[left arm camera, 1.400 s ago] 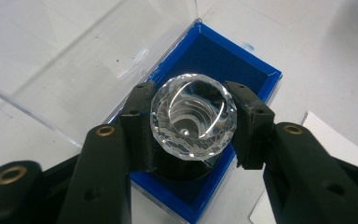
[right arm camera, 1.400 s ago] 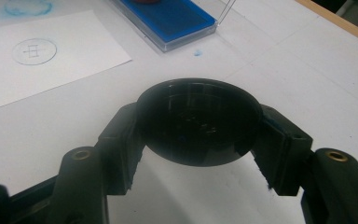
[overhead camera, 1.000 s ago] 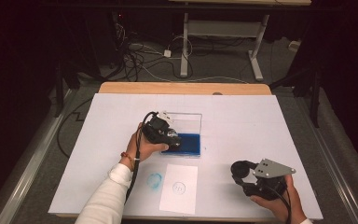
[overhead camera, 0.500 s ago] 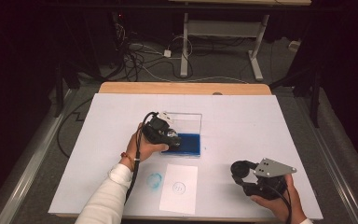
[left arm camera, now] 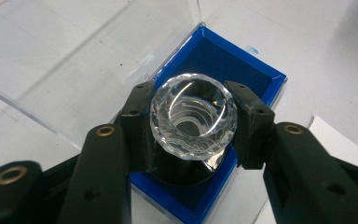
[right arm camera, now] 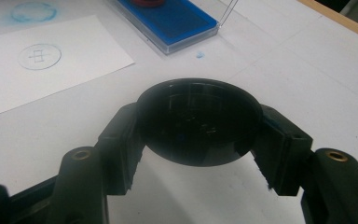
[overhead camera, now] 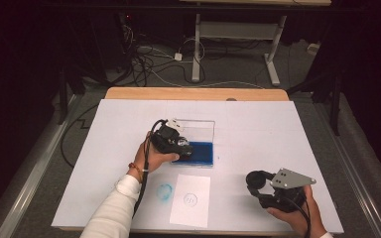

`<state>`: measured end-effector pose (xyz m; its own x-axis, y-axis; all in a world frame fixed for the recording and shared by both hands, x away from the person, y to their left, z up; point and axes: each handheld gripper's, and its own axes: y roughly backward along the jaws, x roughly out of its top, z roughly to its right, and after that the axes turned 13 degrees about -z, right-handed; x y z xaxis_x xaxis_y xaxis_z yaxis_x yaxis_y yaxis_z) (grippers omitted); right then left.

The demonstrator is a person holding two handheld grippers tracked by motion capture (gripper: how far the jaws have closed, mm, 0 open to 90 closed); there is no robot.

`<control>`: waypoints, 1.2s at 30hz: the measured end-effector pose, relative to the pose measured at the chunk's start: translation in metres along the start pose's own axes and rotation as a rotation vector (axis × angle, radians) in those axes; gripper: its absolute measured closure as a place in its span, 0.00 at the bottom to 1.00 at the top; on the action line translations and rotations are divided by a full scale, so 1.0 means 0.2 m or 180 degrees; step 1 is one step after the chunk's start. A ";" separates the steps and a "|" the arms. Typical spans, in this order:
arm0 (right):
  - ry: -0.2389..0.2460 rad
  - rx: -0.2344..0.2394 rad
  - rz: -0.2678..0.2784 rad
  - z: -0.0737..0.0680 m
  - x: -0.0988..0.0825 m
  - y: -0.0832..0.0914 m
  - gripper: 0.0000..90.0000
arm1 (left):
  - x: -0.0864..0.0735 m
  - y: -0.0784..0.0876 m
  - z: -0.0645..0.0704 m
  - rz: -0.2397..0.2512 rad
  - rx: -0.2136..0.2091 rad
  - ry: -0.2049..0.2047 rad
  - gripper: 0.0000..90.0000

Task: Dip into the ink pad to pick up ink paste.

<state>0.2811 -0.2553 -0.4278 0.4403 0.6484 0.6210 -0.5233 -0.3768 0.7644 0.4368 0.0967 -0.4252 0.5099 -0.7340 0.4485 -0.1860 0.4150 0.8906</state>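
Seen from the high view, a white counter (overhead camera: 258, 129) filled the middle of the frame. Just left of centre, the left tongs (overhead camera: 181, 148) were clenched on a clear faceted stamp handle (left arm camera: 193, 116), holding it down on the blue ink pad (overhead camera: 201, 152) of an open case with a clear lid (overhead camera: 196, 130) standing up behind it. In the left gripper view, the glassy handle sat at the centre of the frame with a black jaw pressed against each side, and the blue pad lay directly beneath it.

At the lower right of the high view, the right tongs (overhead camera: 256, 179) were clenched on a round black cap (right arm camera: 198, 121), held low over the counter, well apart from the ink pad.

Below the case, at lower centre, lay a white paper sheet (overhead camera: 191, 198) bearing a small blue round stamp mark (overhead camera: 191, 200). Just left of the sheet, a blue ink smudge (overhead camera: 164, 191) marked the counter.
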 end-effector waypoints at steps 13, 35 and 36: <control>-0.0021 -0.0019 0.0003 0.01 0.00 0.00 0.43 | -0.11 0.19 0.02 0.0475 0.0031 0.0023 0.61; 0.0057 0.0018 0.0002 -0.02 0.02 -0.03 0.43 | -0.26 0.26 0.09 0.0684 -0.0053 -0.0065 0.61; 0.0065 0.0016 0.0007 -0.02 0.02 -0.03 0.43 | -0.27 0.27 0.10 0.0683 -0.0036 -0.0070 0.61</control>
<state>0.2824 -0.2472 -0.4308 0.4242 0.6610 0.6190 -0.5205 -0.3814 0.7640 0.3834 0.1474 -0.4000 0.4413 -0.6397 0.6294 -0.2788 0.5689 0.7737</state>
